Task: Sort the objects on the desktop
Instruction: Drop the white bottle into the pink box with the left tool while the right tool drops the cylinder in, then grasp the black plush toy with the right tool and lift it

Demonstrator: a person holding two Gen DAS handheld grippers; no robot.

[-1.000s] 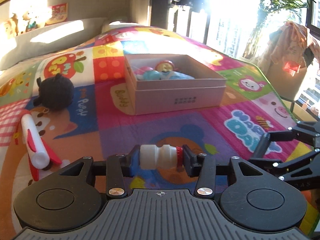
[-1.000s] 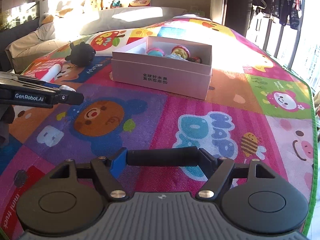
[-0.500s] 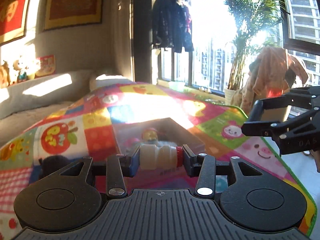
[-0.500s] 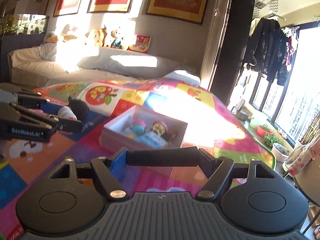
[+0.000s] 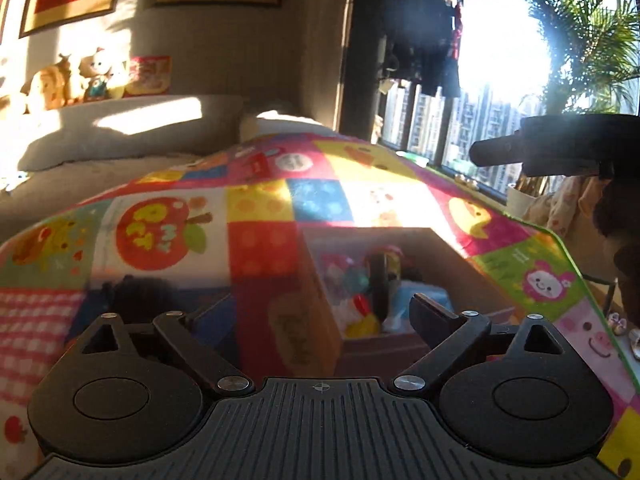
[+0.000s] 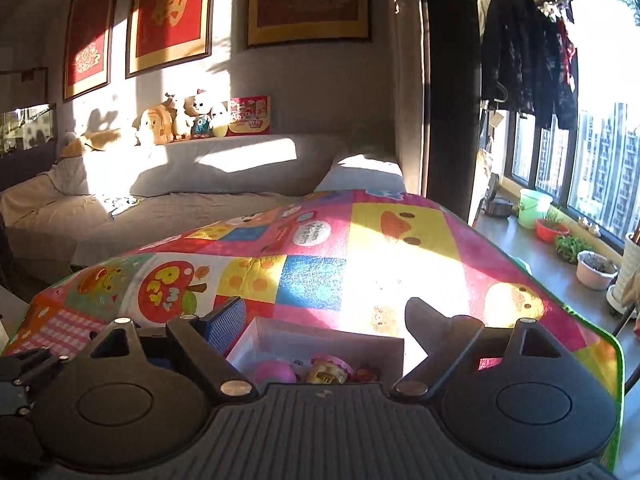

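L gripper [image 5: 316, 312]: jaws wide apart and opening, nothing between the pads; hangs above the pink box [image 5: 384, 344] on the play mat [image 5: 256, 216]; box holds small toys [image 5: 360, 312] (blurred, incl. a dark upright item). R gripper [image 6: 320, 328]: jaws apart and opening, nothing between them; also over the box's near edge; pink ball [image 6: 276, 372] and yellow toy [image 6: 326, 372] lie inside.
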